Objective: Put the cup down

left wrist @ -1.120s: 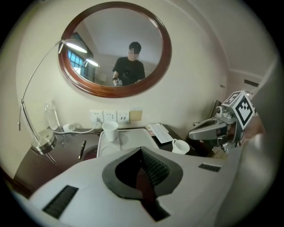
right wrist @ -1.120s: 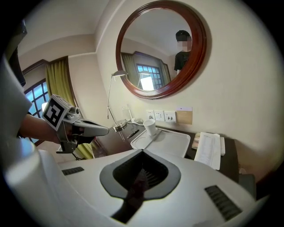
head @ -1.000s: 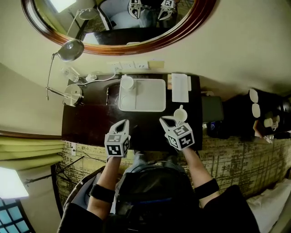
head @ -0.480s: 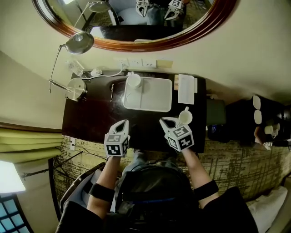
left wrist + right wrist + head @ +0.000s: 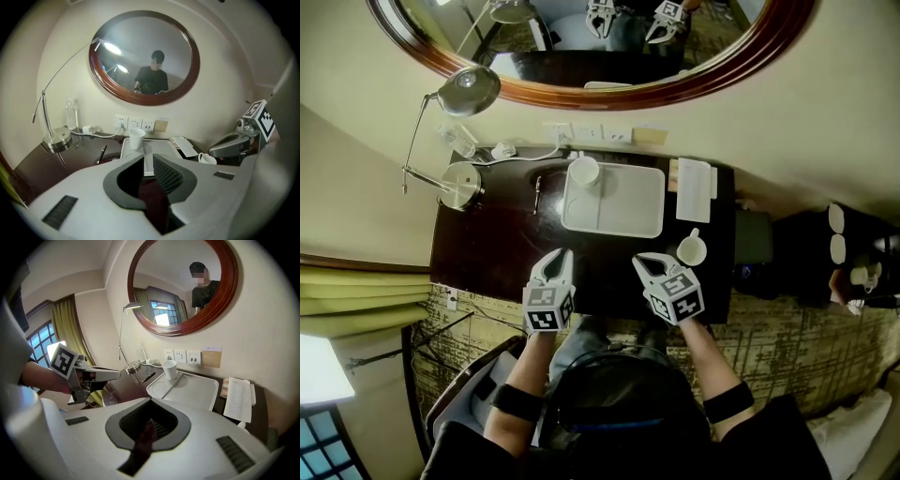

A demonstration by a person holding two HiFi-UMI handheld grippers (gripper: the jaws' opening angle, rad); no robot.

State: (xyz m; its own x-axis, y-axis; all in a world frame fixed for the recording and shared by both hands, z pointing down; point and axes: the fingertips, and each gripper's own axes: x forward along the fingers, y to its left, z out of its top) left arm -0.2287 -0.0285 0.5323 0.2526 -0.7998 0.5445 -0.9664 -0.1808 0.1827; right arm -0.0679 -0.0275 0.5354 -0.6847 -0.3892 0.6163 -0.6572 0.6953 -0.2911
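Cups: 2. One handled cup (image 5: pixel 692 250) stands upright on the desk (image 5: pixel 487 253), handle toward the wall, beside the right gripper (image 5: pixel 640 261) (jaws together, empty). One paper cup (image 5: pixel 584 171) sits on 1 tray (image 5: pixel 619 220). The left gripper (image 5: pixel 562 258) has just opened to a narrow, empty gap.

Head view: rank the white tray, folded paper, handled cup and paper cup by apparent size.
1. white tray
2. folded paper
3. handled cup and paper cup look about alike; I won't rank them.

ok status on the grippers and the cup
Left gripper empty, jaws just cracking open. Right gripper shut, empty. Handled cup down on the desk, beside the right gripper, not held. Nothing in the way.
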